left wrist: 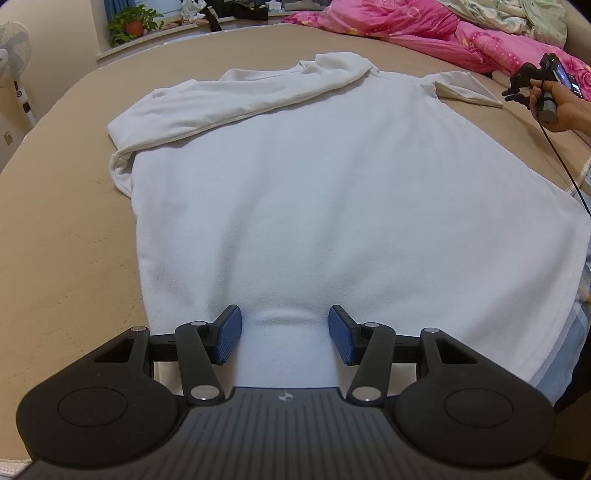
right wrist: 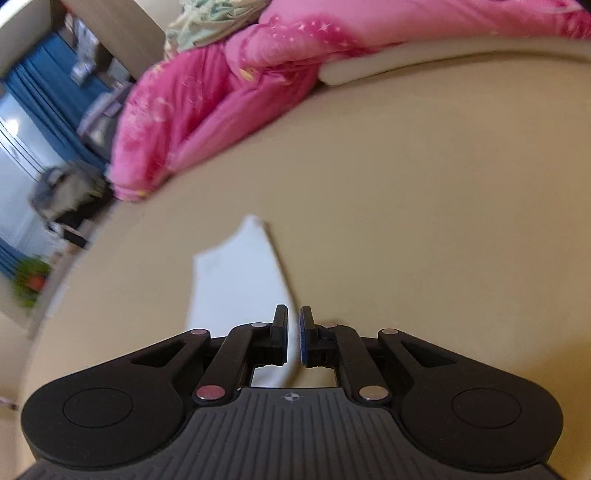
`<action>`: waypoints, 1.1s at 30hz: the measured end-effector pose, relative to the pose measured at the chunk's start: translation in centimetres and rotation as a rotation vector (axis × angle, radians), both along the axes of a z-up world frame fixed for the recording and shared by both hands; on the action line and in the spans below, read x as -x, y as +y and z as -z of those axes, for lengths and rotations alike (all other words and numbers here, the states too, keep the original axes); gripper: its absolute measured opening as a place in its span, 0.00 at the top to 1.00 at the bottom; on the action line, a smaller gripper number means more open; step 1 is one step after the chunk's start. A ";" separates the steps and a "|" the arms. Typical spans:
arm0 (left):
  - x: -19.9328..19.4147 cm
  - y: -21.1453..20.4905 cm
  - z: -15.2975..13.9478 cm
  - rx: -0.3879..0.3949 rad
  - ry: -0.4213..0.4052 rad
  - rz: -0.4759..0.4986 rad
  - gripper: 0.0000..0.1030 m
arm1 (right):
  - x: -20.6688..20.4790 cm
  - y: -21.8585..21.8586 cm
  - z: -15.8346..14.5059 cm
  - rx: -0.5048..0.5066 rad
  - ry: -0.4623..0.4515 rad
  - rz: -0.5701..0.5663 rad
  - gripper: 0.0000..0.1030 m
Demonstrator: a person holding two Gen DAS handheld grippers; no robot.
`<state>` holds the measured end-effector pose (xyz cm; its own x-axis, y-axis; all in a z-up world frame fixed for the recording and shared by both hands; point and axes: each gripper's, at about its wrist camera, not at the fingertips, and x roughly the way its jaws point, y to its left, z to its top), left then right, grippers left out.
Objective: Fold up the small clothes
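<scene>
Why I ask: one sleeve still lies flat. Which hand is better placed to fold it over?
Right. The right gripper, jaws nearly shut, sits at the spread short sleeve of the white fabric T-shirt; the left gripper hovers open at the hem.

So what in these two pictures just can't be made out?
- Near hem of the white shirt: left wrist view, hidden by the left tongs.
- Whether the right tongs pinch the sleeve: right wrist view, blurred.
- Items on the windowsill: left wrist view, too small.
</scene>
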<state>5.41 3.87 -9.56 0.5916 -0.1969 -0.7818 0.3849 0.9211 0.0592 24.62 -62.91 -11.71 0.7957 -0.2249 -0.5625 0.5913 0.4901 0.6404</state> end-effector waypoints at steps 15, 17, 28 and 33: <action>0.0 0.1 0.0 0.006 0.000 -0.010 0.44 | -7.9 -3.1 1.9 0.222 0.040 -0.221 0.83; -0.1 0.1 0.0 0.006 0.001 -0.010 0.44 | -8.0 -3.1 1.9 0.237 0.028 -0.222 0.97; -0.1 0.2 0.0 0.002 0.006 -0.011 0.44 | -2.4 -6.2 2.6 0.192 0.084 0.218 0.97; -0.2 -0.1 -0.1 -0.013 0.007 -0.021 0.44 | -0.3 -5.9 0.4 0.196 0.254 0.355 0.85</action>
